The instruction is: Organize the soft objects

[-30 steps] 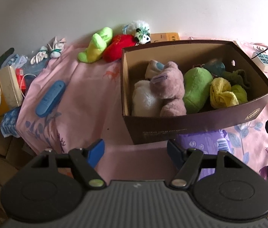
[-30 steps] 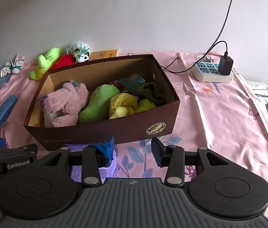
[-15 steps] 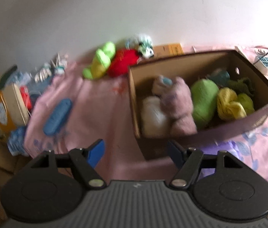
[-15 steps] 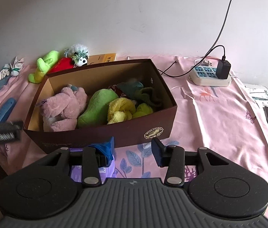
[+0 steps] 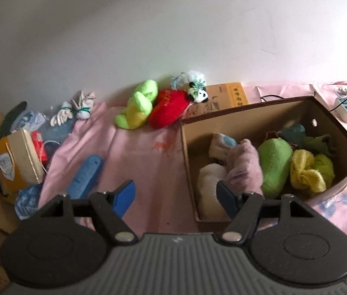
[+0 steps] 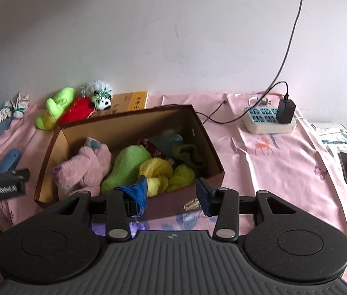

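The brown box (image 6: 207,145) lies on the pink sheet (image 6: 284,162), long axis across the view, holding the pink plush (image 6: 85,164) and green plush (image 6: 126,167). Left gripper (image 5: 175,194) gapes wide, empty; right gripper (image 6: 171,191) stands narrower, seemingly empty too.

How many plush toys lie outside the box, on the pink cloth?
3, all by the wall: green plush toy, red plush toy beside it, panda plush toy touching the red one. Others may be hidden.

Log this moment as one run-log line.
left gripper: jaws open, empty | right gripper: jaws open, empty | box: holds plush toys | green plush, red plush: outside box
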